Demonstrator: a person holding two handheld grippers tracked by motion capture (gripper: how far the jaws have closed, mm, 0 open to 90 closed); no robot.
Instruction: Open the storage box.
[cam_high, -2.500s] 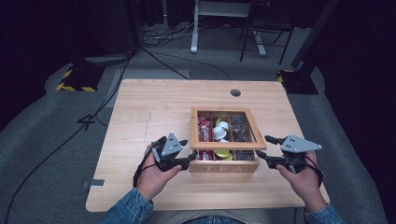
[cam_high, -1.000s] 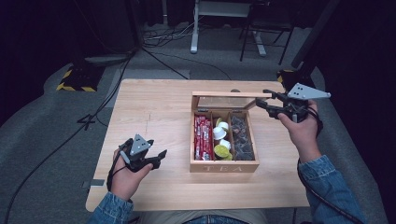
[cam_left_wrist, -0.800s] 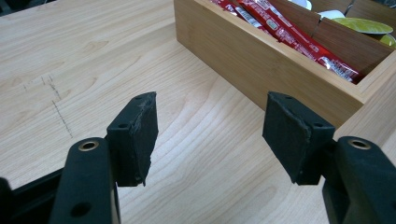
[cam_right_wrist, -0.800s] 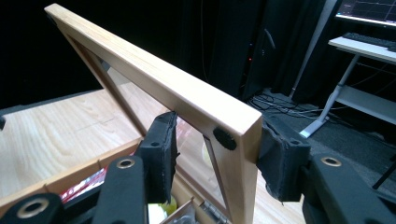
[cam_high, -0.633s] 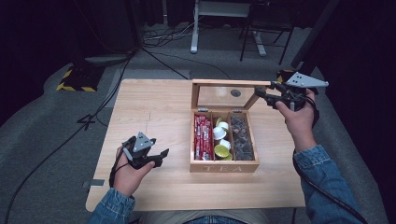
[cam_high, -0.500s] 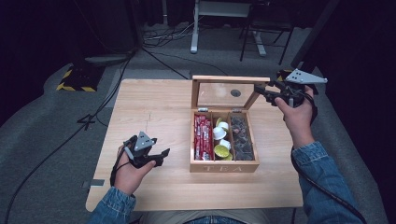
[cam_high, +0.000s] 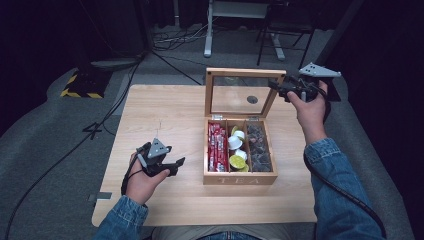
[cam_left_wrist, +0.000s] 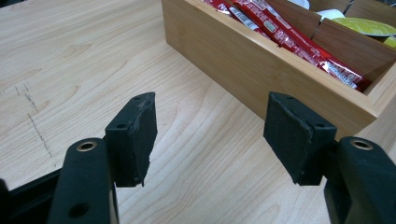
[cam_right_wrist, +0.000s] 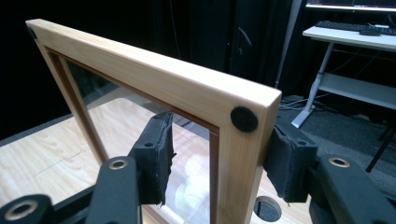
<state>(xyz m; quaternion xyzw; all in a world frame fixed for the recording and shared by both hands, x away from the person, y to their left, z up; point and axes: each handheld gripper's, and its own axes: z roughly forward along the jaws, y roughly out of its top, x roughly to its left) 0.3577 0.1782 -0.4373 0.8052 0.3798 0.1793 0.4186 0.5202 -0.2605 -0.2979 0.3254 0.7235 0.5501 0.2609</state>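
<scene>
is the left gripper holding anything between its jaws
No, in the left gripper view the left gripper has its jaws standing apart over bare table, beside the tea box, with nothing between them.

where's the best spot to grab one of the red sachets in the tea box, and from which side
Grip a red foil sachet across its narrow width near the near end, coming straight down from above. The sachets lie flat and lengthwise in the left compartment of the wooden tea box, walled on both long sides, so only the top is free. The upright glass-paned wooden lid probably crowds the far end.
</scene>
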